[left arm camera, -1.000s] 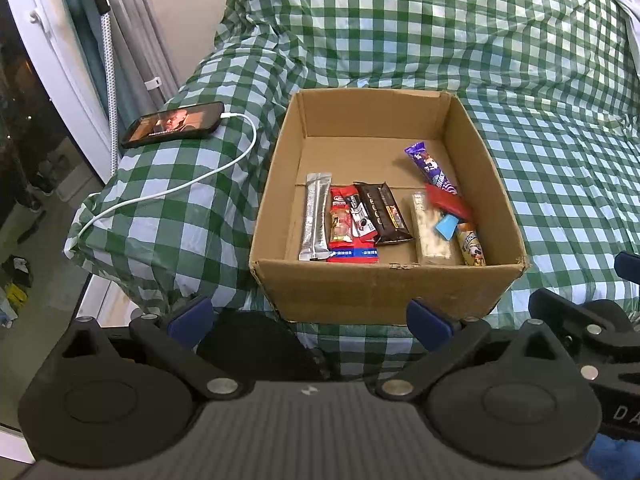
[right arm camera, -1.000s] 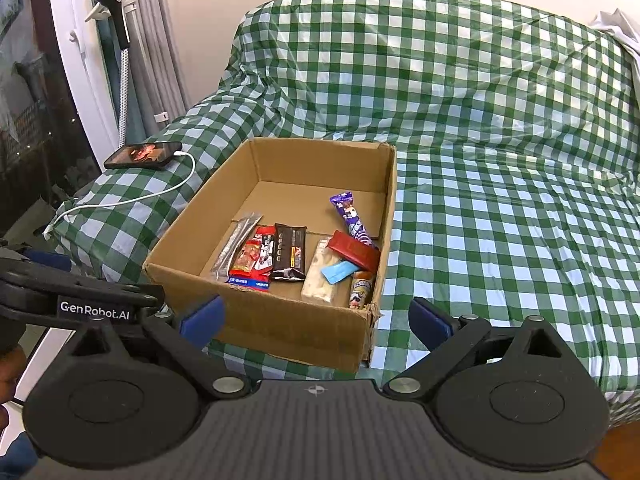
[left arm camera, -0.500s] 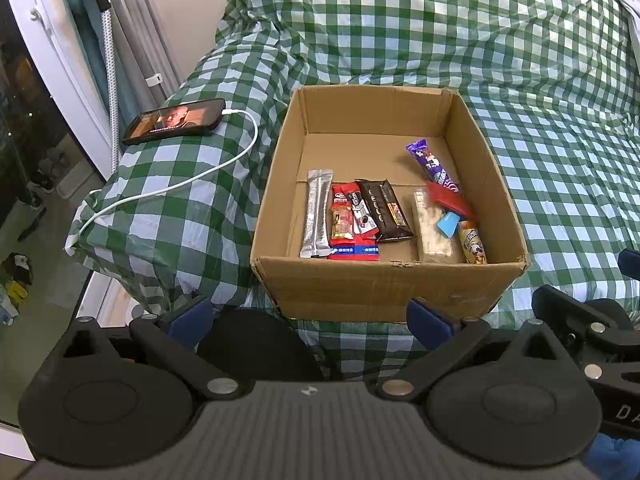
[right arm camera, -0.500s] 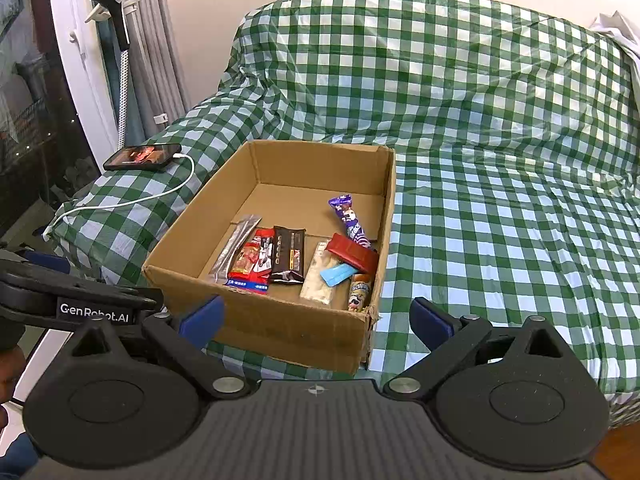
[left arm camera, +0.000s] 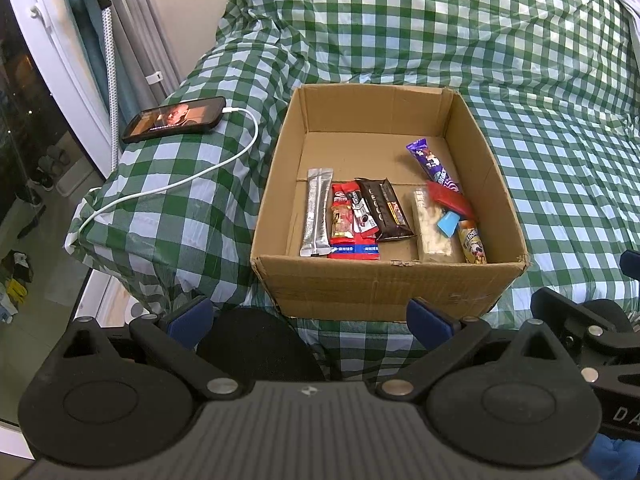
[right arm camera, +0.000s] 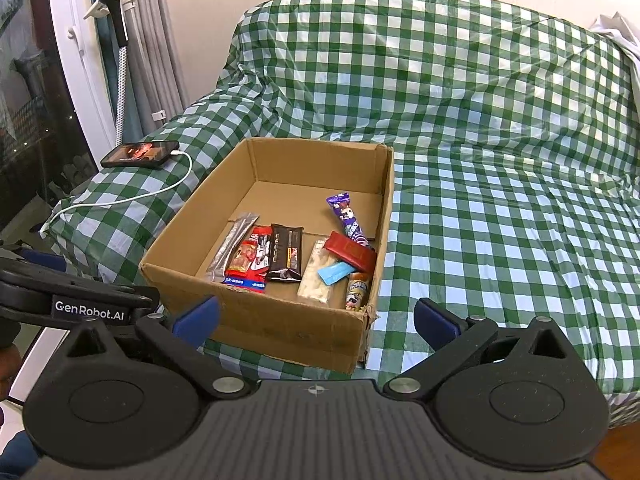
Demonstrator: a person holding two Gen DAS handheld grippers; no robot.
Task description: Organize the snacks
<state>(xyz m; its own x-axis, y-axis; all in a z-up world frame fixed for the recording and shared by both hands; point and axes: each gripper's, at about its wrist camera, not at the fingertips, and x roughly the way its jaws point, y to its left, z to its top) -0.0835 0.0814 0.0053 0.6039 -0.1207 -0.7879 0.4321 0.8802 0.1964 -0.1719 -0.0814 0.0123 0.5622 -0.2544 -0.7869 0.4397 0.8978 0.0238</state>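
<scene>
Little has shifted in the last second: both cameras have drawn back slightly, so the cardboard box [left arm camera: 384,280] sits a touch higher and farther in each view, and the red wrapper [left arm camera: 450,202] that was blurred then now lies sharp and at rest across the purple packet [left arm camera: 432,164]. The box rests on a sofa draped in a green-and-white checked cloth [right arm camera: 500,140], near its front edge. Inside, along the near wall, lie a silver stick pack [left arm camera: 317,212], red packets [left arm camera: 348,220], a dark brown bar [left arm camera: 384,210], a pale bar [left arm camera: 430,228] and a small blue piece [left arm camera: 447,225]. On the covered arm to the left, a phone [left arm camera: 174,120] (screen lit) is plugged into a white cable [left arm camera: 180,182]. Behind it stand grey curtains and a white door frame with dark glass. The left gripper [left arm camera: 310,320] and right gripper [right arm camera: 316,318] hover short of the box, jaws apart and empty.
</scene>
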